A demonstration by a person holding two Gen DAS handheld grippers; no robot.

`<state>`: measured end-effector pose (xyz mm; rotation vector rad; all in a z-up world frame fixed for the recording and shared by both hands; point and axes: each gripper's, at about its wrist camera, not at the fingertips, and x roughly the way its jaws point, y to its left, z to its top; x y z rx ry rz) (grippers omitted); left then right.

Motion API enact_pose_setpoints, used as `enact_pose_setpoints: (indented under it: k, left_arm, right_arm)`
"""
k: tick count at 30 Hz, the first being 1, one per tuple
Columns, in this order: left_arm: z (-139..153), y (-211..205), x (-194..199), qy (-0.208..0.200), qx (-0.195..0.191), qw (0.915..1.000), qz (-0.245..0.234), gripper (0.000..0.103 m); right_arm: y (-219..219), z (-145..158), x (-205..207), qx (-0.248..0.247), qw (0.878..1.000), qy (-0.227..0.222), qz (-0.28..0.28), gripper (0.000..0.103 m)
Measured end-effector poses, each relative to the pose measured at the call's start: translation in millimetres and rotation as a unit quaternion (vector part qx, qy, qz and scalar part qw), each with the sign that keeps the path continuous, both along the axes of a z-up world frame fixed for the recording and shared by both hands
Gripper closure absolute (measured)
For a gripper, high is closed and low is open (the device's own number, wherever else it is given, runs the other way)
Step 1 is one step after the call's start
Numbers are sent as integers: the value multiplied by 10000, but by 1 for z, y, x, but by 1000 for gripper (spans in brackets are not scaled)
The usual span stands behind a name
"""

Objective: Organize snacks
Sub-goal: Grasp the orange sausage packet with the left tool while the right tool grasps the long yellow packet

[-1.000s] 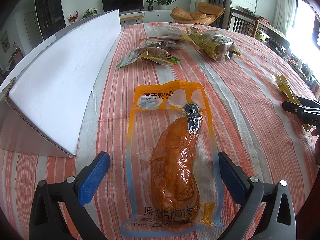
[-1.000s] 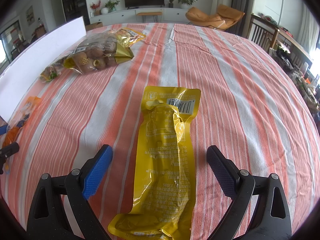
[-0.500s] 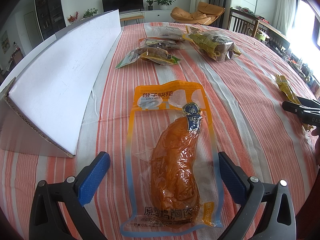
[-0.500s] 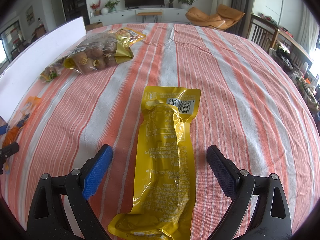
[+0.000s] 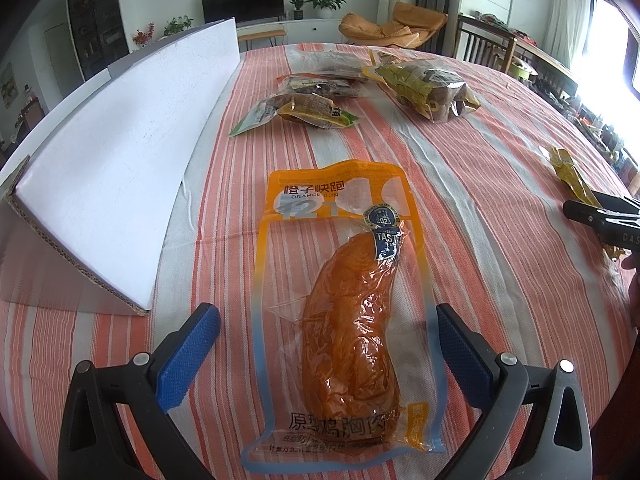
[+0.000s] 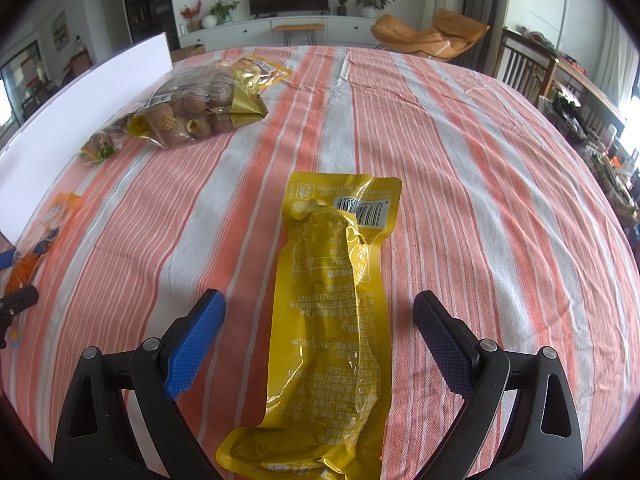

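- While you are holding both tools low over the striped tablecloth [image 5: 480, 184], your left gripper [image 5: 328, 340] is standing released, its blue pads [image 5: 188, 356] spread wide on either side of the orange chicken-breast pouch [image 5: 344, 300].
- That pouch is lying flat between the left fingers without touching either pad, its printed orange header pointing away from you.
- Ahead and to the left of the left gripper, a white cardboard panel [image 5: 120, 168] is leaning on the cloth.
- Farther ahead of it, a cluster of small snack packs [image 5: 304, 108] is resting near the panel's far end, and a clear bag of brown wrapped pieces [image 5: 428, 88] is sitting just to their right.
- Your right gripper [image 6: 320, 328] is likewise standing wide apart, grasping nothing, with the yellow snack packet [image 6: 328, 304] lying lengthwise between its fingers, barcode end away from you.
- The packet's near end is running under the tool's centre; neither pad is touching it.
- Ahead and to the left of the right gripper, the same clear bag of brown pieces is lying on the cloth, well apart from the yellow packet.
- At the far right of the left view, the black tip of your right tool is showing beside the yellow packet.
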<state>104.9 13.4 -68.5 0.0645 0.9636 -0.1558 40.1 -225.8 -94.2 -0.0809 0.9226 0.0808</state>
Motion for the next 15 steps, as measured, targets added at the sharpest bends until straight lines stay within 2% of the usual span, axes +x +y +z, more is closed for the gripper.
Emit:
enact_pose_setpoints:
  k: [4, 6, 7, 8, 10, 12, 13, 14, 15]
  left_arm:
    - [2, -1, 5, 370, 14, 9990, -269, 1]
    - [4, 1, 4, 431, -129, 9985, -318, 3]
    - [6, 1, 3, 406, -120, 9986, -321, 9]
    - [6, 0, 1, 372, -49, 9987, -350, 20]
    - [8, -2, 0, 303, 26, 9989, -368, 25]
    - [10, 1, -1, 234, -111, 9992, -307, 29]
    - [14, 2, -4, 135, -203, 9993, -300, 35]
    - [20, 3, -7, -9, -266, 9992, -310, 47]
    - [27, 4, -10, -147, -299, 9989, -319, 55]
  right_arm:
    - [-1, -1, -4, 16, 10000, 0, -10, 6]
    - [-1, -1, -4, 20, 10000, 62, -1, 6]
    - [-2, 0, -3, 16, 9999, 163, 21, 6]
    - [-3, 2, -1, 5, 9992, 385, 69, 6]
    - [-6, 6, 15, 47, 9961, 878, 105, 7]
    - [-13, 11, 31, 366, 9924, 1172, 38, 8]
    - [-16, 12, 37, 491, 9908, 1258, 15, 10]
    - [-15, 12, 40, 460, 9901, 1326, 32, 27]
    - [-13, 14, 39, 226, 9912, 1303, 56, 52]
